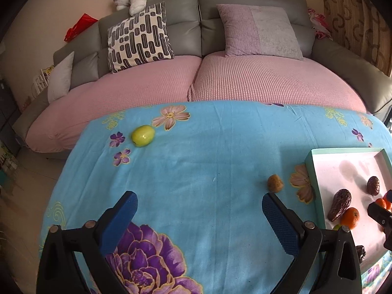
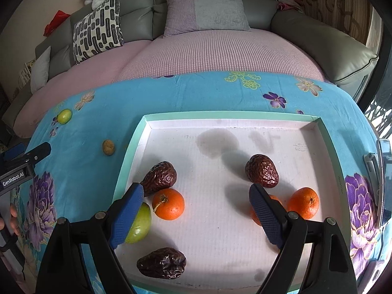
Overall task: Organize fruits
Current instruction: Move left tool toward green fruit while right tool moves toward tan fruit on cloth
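Brown fruit point(image 1: 275, 183) just beyond the left gripper's point(image 1: 199, 208) spread, empty fingers point(image 1: 279, 223).

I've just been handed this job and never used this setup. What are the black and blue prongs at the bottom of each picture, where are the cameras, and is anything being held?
There is no robot arm. A person holds a two-finger gripper in each hand, and each gripper carries a wide-angle camera looking forward along its blue-padded fingers.

The left wrist view shows the left gripper, open and empty, above a blue flowered cloth in front of a sofa. On the cloth lie a green fruit and a small brown fruit, both outside the tray.

The right wrist view shows the right gripper, also open and empty, above that tray. In the tray are three wrinkled dark fruits, three oranges, one mostly hidden behind a finger, and another green fruit.
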A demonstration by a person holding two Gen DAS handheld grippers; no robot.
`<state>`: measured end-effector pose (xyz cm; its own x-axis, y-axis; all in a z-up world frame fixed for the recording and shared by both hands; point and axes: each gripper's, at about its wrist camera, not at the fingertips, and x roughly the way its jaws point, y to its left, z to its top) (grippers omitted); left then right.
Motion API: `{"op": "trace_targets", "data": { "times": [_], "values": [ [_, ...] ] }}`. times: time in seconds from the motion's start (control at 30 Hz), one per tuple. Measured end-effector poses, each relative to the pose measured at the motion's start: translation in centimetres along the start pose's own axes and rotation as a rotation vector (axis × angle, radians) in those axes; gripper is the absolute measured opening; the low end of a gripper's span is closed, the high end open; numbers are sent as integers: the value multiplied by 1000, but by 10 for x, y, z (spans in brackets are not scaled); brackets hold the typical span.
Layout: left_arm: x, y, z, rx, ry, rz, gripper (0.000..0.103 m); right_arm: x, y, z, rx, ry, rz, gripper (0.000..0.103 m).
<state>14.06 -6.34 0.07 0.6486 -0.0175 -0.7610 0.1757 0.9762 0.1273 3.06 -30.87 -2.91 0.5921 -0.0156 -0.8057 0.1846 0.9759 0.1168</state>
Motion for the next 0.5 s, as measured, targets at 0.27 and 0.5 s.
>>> {"op": "trace_targets", "data": {
  "times": [0.27, 0.5],
  "values": [
    [15, 47, -3, -39, 61, 21, 103, 12, 34, 6, -51, 14, 4, 89],
    [27, 87, -5, -120, 100, 6, 103, 21, 78, 19, -123, 10, 59, 89]
  ]
}}
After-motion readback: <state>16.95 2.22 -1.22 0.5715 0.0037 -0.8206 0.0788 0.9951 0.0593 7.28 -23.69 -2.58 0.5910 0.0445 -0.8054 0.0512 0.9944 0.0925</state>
